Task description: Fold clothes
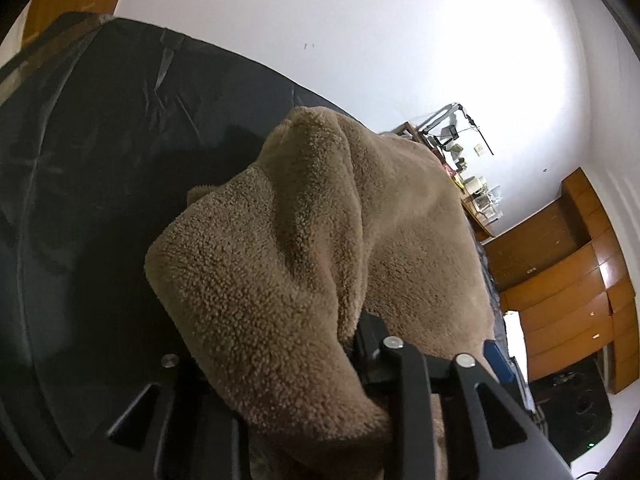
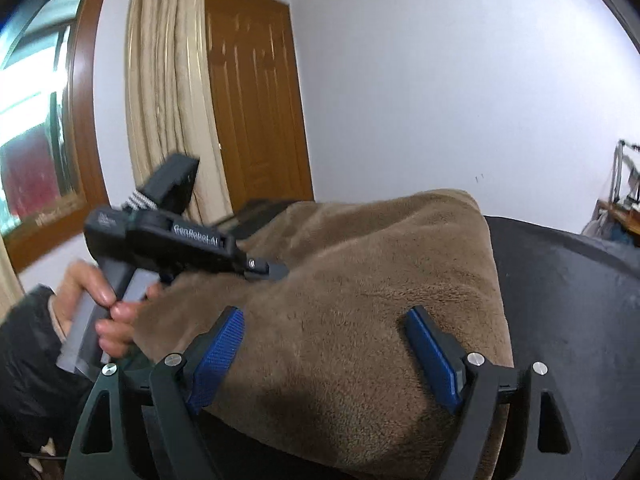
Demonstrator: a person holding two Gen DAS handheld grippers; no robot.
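White walls are backing a dark surface where the brown fleece garment is lying; right gripper is spreading wide over it, left gripper seemingly pinching its fold.

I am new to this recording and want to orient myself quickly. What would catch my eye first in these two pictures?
First, the brown fleece garment, heaped on the dark surface and filling the middle of both views. Next, the right gripper, its blue pads standing apart over the fleece. At the left of the right wrist view, a hand holds the left gripper, its tip at the fabric.
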